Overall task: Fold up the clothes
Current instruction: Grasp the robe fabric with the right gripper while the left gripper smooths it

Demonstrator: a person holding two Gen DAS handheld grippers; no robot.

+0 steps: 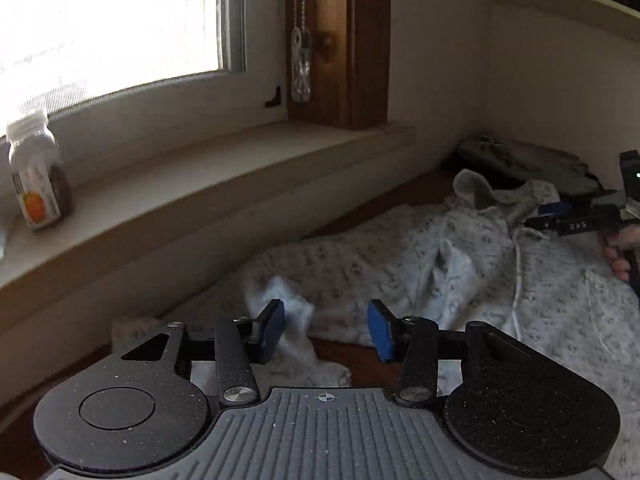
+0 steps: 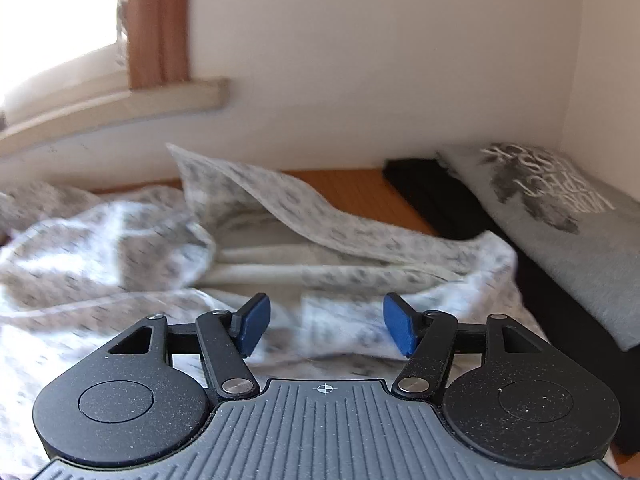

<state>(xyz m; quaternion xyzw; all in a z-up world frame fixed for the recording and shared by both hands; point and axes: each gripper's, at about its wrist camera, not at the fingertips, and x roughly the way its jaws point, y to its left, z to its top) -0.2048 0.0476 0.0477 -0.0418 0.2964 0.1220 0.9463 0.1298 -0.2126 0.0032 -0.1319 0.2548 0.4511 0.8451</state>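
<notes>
Walls (image 2: 360, 60) of plain cream close off this corner, with a bright window (image 1: 100, 20) and a deep sill (image 1: 200, 184) along one side and a wooden frame post (image 1: 340, 40) beside it. Below runs an orange-brown wooden surface (image 2: 352, 192), bare only in strips. Most of it is covered by the pale printed garment (image 1: 400, 248), which lies rumpled, one flap standing up in a ridge and a sleeve end trailing toward the near edge. At the far side sits a grey printed shirt (image 2: 560, 216) laid flat on top of something black (image 2: 432, 196).

Over the sleeve end hovers the left gripper (image 1: 326, 328), jaws spread wide with nothing between them. The right gripper (image 2: 326, 326) is likewise spread wide and empty above the bunched middle of the cloth.

Trouble, I'd guess, would come from the bunching: a pinch there could catch two layers and drag the whole heap askew, perhaps into the flat grey shirt. Cloth this soft will sag and slip from a shallow bite. A small bottle (image 1: 36, 172) stands on the sill, near enough for a swung sleeve to knock.
</notes>
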